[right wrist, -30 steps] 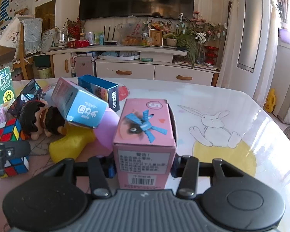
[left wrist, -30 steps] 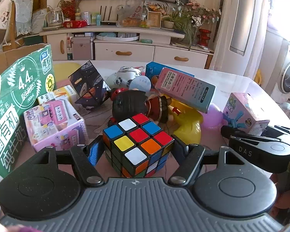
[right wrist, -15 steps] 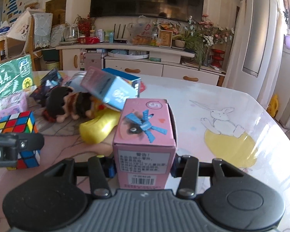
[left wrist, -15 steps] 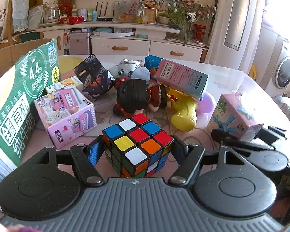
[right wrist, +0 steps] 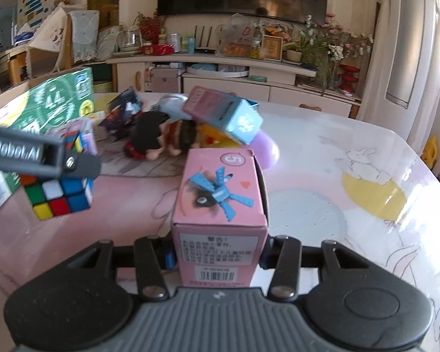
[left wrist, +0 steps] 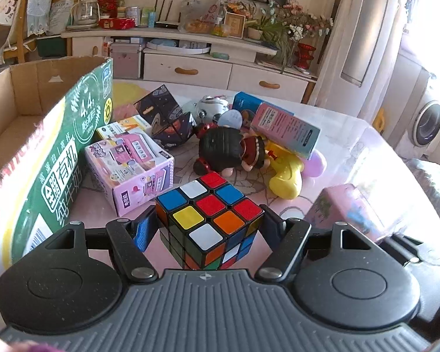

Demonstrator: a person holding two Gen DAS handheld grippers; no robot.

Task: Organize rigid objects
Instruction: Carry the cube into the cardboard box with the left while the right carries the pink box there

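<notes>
We find open tabletop point(right wrist: 322, 217) to the right of our pink carton point(right wrist: 220, 205), out to the rounded table edge; the surface is glossy with a rabbit print. To the left stands an open cardboard box point(left wrist: 23, 108) with a green printed wall. Ahead, a heap blocks the way: a pink toy box point(left wrist: 132, 161), a dark-haired doll point(left wrist: 223, 149), a yellow plastic toy point(left wrist: 284, 176) and a long pink-and-blue carton point(left wrist: 284, 129) leaning on them. Our left gripper point(left wrist: 205, 228) pinches the puzzle cube point(left wrist: 209, 214) at its side faces, clear above the table. Our right gripper point(right wrist: 217, 252) clamps the pink carton at its near end.
</notes>
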